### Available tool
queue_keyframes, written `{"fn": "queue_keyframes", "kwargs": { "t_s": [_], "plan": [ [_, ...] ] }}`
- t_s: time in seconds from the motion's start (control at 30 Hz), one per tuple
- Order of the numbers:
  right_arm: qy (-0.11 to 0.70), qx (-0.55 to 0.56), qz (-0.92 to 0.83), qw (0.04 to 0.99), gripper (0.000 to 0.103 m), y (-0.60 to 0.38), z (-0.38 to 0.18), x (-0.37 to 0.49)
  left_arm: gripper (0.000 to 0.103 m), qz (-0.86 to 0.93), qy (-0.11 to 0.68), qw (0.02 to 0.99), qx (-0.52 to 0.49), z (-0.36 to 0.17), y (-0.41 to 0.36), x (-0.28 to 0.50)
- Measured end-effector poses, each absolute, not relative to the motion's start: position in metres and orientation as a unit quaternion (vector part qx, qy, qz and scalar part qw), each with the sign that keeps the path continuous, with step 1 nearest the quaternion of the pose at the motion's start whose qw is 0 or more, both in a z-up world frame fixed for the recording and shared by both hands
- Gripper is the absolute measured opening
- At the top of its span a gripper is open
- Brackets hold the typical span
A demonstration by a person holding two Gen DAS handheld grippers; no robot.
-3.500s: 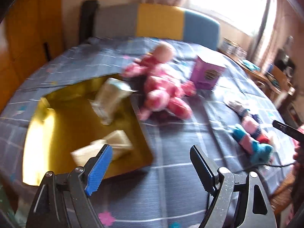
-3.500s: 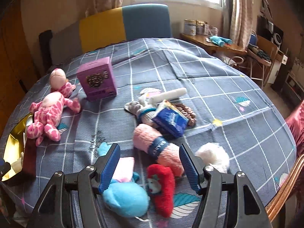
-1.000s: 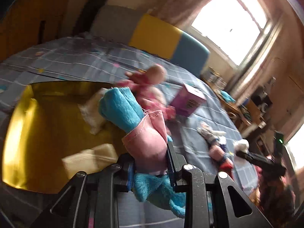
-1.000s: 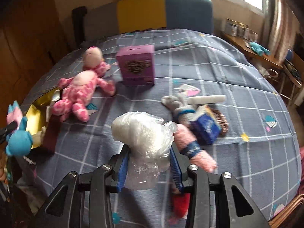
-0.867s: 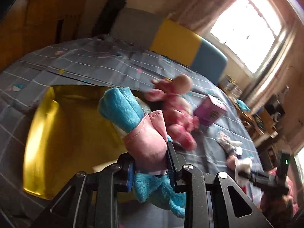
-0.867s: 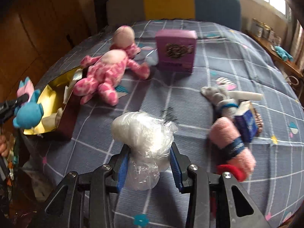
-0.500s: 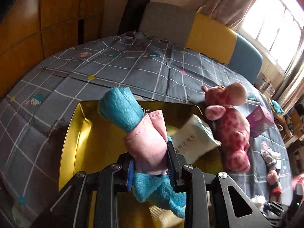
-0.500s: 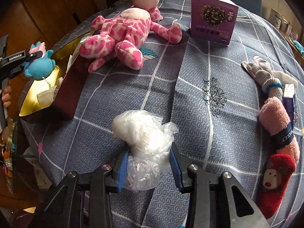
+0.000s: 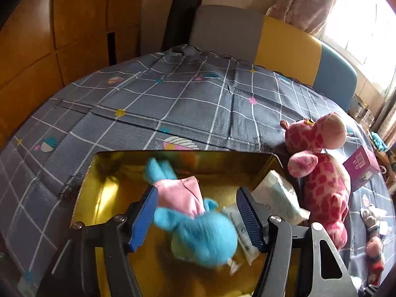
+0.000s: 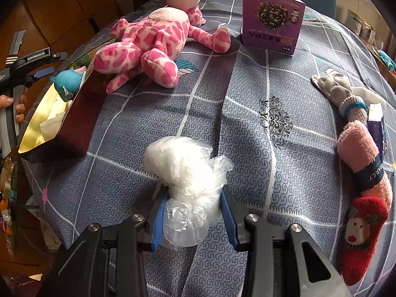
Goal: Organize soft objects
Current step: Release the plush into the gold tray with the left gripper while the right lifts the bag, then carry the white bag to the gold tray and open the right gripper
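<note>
My left gripper (image 9: 198, 215) is open above the gold tray (image 9: 91, 193). The blue and pink plush toy (image 9: 198, 230) is blurred between the spread jaws and lies over the tray. It also shows in the right wrist view (image 10: 66, 83), in the tray (image 10: 37, 128) at the left. My right gripper (image 10: 191, 219) is shut on a white fluffy ball in clear plastic (image 10: 185, 173), held above the checked cloth (image 10: 247, 148). White tissue packs (image 9: 277, 198) lie in the tray's right part.
A pink spotted plush giraffe (image 10: 153, 39) lies beside the tray. A purple box (image 10: 272, 19) stands behind it. A grey glove, pink rolled sock (image 10: 363, 158) and red plush (image 10: 361, 235) lie at the right. A chair (image 9: 259, 39) stands behind the table.
My left gripper has opened and let go of the blue and pink plush, which has dropped into the gold tray. My right gripper still holds the white ball and has barely moved.
</note>
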State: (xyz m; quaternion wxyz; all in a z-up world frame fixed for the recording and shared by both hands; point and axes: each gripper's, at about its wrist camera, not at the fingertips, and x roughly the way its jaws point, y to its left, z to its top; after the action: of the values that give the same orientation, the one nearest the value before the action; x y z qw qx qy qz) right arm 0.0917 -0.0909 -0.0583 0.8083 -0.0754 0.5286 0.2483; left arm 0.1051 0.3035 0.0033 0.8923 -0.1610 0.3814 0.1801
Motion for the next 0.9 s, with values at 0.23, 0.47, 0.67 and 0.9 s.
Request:
{"fn": "queue_keyframes", "kwargs": {
  "t_s": [0.23, 0.47, 0.67, 0.9],
  "plan": [
    [0.524, -0.077, 0.241, 0.813, 0.040, -0.091, -0.059, 0.089, 0.074, 0.199, 0.380, 0.887, -0.171, 0.013, 0.282, 0.055],
    [0.514, -0.086, 0.230, 0.822, 0.040, -0.088, -0.061, 0.086, 0.078, 0.195, 0.363, 0.897, -0.160, 0.023, 0.237, 0.002],
    [0.509, -0.093, 0.227, 0.825, 0.040, -0.087, -0.061, 0.085, 0.084, 0.204, 0.347, 0.904, -0.142, 0.032, 0.209, -0.030],
    [0.505, -0.103, 0.220, 0.829, 0.040, -0.085, -0.060, 0.082, 0.084, 0.215, 0.344, 0.903, -0.137, 0.035, 0.198, -0.049]
  ]
}}
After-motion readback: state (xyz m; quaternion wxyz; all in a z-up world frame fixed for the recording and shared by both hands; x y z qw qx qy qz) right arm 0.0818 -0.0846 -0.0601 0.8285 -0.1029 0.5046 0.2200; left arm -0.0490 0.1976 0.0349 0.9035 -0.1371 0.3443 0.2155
